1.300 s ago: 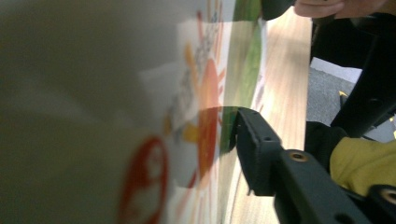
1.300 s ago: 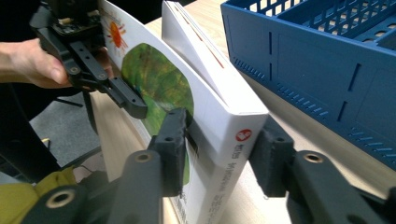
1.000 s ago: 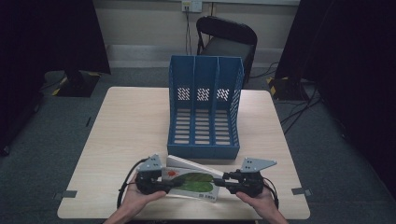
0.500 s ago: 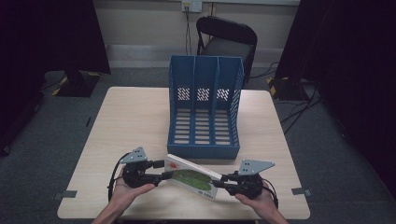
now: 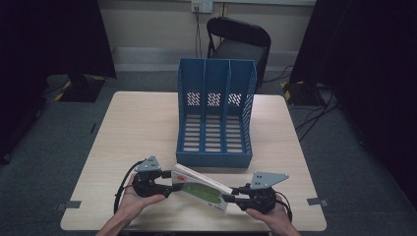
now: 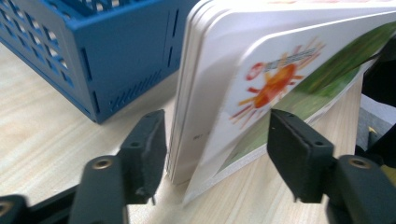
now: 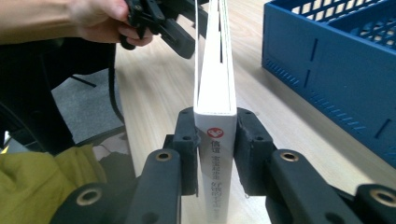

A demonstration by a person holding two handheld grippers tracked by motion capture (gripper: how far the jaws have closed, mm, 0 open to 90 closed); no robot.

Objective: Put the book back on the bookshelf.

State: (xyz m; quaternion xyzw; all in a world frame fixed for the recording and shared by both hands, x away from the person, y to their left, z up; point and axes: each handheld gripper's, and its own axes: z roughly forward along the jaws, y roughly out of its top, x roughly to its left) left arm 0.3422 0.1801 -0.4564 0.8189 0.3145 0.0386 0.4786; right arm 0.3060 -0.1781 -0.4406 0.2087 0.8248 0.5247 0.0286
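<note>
A thick white board book with a green cover stands on its long edge, tilted, near the table's front edge. My right gripper is shut on its spine end; in the right gripper view the pads press both sides of the printed spine. My left gripper is open at the book's other end. Its jaws have just been opening and straddle the page block. The left pad sits close beside the pages and the right pad stands off the cover.
A blue three-slot file rack lies on its back in the middle of the light wooden table, its open front just beyond the book. A black chair stands behind the table. Cables trail from both grippers.
The left gripper's jaws have spread apart from the book's end and that hand has drawn slightly left. The book has tipped up onto its edge. The right gripper keeps its grip.
</note>
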